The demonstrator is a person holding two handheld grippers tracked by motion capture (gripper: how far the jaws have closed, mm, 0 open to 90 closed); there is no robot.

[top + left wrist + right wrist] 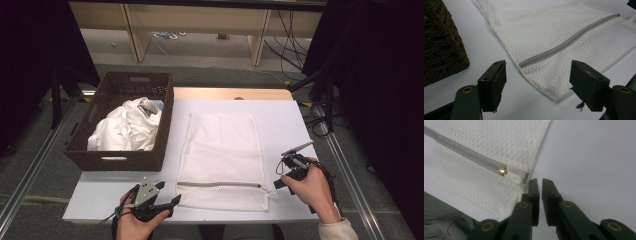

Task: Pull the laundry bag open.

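Note:
A white mesh laundry bag [220,145] lies flat on the white table [285,120], its grey zipper [220,185] shut and running along the near end. My left gripper [169,192] sits at the bag's near left corner, open, with that corner [549,87] lying between its jaws and untouched. My right gripper [277,183] rests at the bag's near right edge. In the right gripper view its jaws [540,181] are shut with nothing in them, just beside the zipper pull [502,170].
A brown wicker basket [165,125] stands on the table's left side, holding crumpled white clothes [125,127]; its corner [441,45] is close to my left gripper. Bare table lies to the right of the bag. Shelving legs and cables stand beyond the table.

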